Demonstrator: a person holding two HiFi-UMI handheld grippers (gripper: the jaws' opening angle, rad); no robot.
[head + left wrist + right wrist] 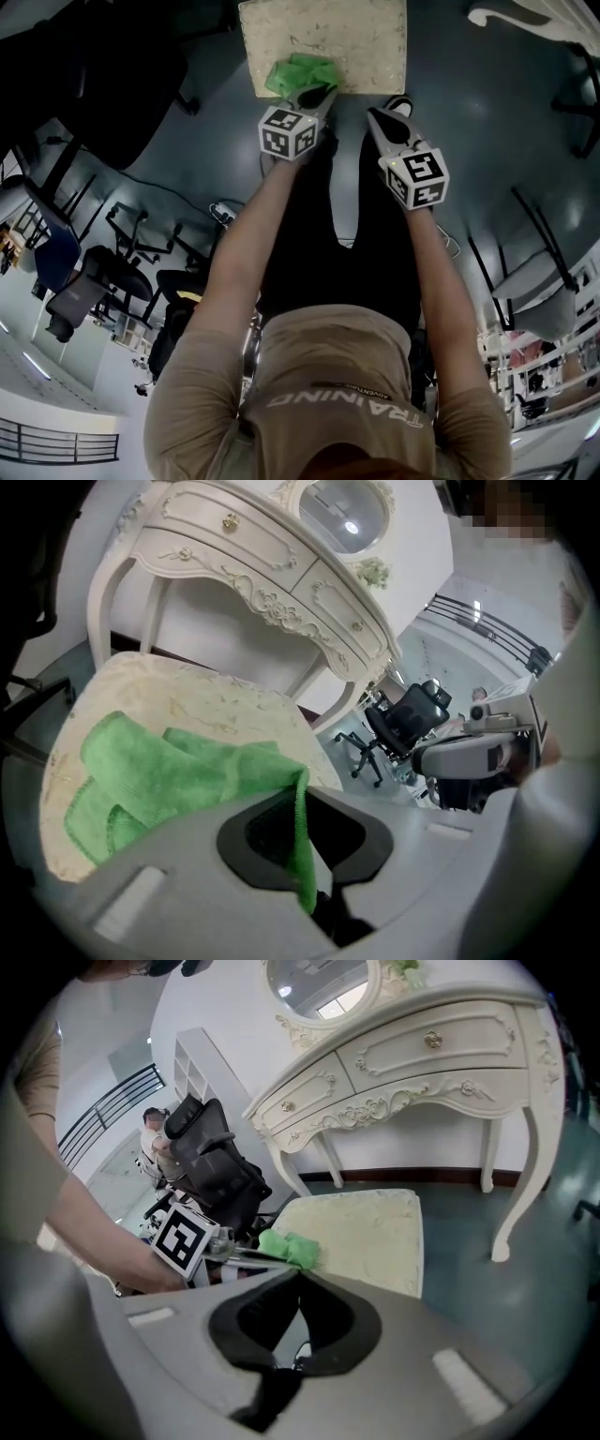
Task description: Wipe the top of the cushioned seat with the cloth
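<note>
The left gripper [315, 94] pinched the green cloth [296, 73], which lay on the seat [356, 37] by its near edge. It looked like wiping had just begun. The right gripper [380, 117] hung off the seat, its 2 jaws together and empty. Next, I think, press down and push the cloth to the far edge.

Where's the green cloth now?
In the head view, the green cloth lies at the near left edge of the cushioned seat, pinched in the left gripper.
</note>
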